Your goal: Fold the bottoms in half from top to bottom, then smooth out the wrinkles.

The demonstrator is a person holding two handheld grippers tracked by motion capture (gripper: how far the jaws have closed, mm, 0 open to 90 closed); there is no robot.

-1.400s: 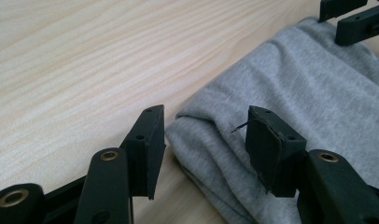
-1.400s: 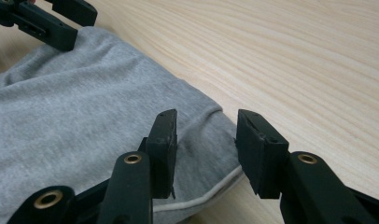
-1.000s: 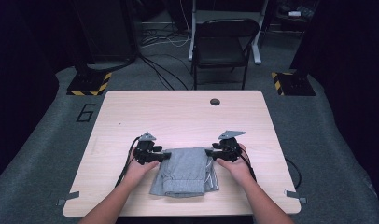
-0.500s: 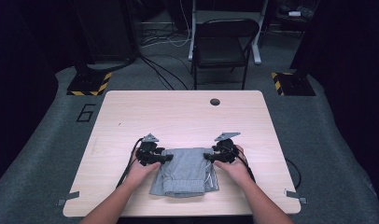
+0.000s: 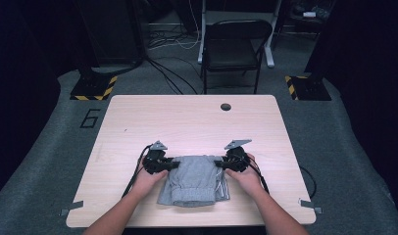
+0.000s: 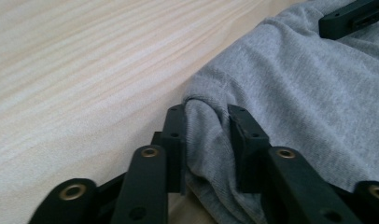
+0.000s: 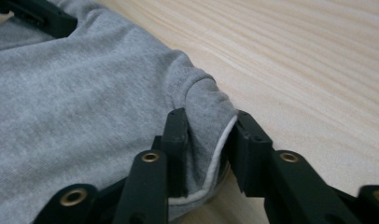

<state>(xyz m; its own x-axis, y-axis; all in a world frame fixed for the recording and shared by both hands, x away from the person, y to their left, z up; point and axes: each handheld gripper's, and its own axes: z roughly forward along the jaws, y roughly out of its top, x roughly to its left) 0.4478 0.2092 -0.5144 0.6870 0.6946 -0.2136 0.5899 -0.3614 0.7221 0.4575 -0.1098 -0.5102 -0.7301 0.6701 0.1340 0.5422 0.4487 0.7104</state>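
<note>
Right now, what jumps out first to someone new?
A folded grey garment lies at the near edge of the table. The left gripper and right gripper each pinch one of its far corners, their fingers having just closed on the cloth. An empty chair stands beyond the table.

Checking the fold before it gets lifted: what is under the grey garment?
Under the grey garment only the wooden table shows around its edges. A white edge peeks from the right corner fold. Whatever lies beneath its middle is covered.

One grey garment, two hand-held grippers, one table, one chair.
</note>
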